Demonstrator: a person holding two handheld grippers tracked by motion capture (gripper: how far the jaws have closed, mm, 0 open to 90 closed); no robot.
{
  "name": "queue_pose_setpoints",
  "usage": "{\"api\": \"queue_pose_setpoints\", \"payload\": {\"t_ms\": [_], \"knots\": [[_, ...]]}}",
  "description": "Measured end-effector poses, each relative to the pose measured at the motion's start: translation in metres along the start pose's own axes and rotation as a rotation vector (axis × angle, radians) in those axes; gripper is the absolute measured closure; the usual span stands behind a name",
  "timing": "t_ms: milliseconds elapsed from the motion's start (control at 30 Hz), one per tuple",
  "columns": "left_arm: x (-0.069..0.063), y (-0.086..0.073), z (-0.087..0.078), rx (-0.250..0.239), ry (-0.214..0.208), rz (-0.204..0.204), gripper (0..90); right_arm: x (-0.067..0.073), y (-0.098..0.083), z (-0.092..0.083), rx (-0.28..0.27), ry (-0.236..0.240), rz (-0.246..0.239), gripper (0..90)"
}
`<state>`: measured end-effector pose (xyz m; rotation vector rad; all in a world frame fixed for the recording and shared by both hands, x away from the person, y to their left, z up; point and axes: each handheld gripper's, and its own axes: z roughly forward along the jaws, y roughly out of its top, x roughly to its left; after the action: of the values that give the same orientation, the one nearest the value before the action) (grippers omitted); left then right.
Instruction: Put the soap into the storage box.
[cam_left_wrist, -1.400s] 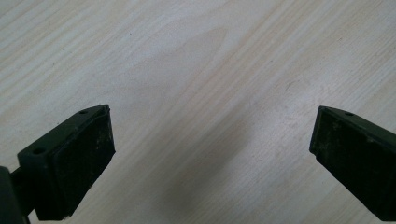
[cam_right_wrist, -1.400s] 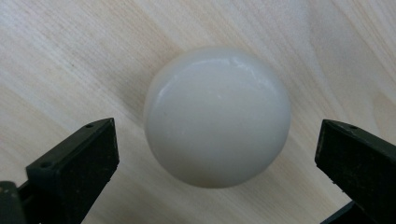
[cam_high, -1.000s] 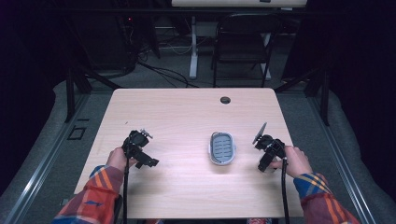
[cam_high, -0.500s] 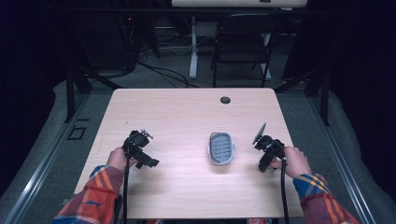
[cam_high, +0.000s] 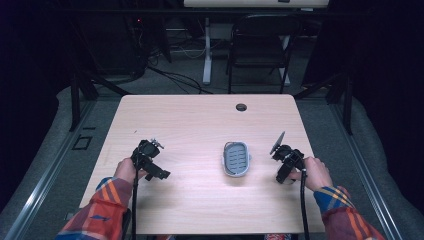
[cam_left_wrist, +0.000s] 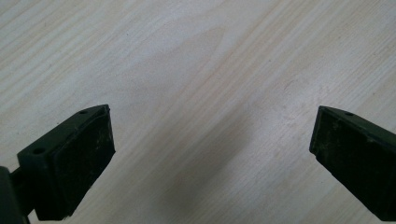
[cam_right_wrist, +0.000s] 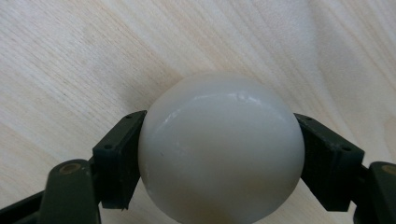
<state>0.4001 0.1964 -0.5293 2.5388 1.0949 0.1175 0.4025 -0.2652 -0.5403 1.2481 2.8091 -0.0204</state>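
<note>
Closing just now, right claw (cam_right_wrist: 219, 154) pinches smooth white oval soap (cam_right_wrist: 222, 149) above pale woodgrain.

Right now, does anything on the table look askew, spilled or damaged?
Nothing stands out. The grey dish sits flat on the table, nothing is spilled, and the right gripper holds a smooth white soap squarely between its fingers.

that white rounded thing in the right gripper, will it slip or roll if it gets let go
The white rounded object looks smooth and glossy, so it may well slip: the right gripper presses only on its curved flanks. Its surface keeps its shape under the pads, so it is probably stiff. Set on the bare wooden table, it would likely roll or rock.
</note>
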Motion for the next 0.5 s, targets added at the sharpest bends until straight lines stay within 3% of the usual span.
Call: {"api": "queue_pose_setpoints", "payload": {"t_ms": [267, 367, 500], "knots": [[-0.0006, 0.0001, -0.0004, 0.003, 0.001, 0.001, 0.0, -0.0003, -0.0001, -0.0067, 0.011, -0.013, -0.015, 23.7], [-0.0009, -0.0002, -0.0006, 0.0, 0.003, 0.001, 0.0, 0.0012, -0.0013, -0.0064, -0.018, -0.007, -0.002, 23.7], [-0.0006, -0.0005, -0.0008, 0.0, 0.005, 0.001, 0.0, 0.0011, 0.0002, -0.0119, 0.014, -0.02, -0.024, 23.7]]}}
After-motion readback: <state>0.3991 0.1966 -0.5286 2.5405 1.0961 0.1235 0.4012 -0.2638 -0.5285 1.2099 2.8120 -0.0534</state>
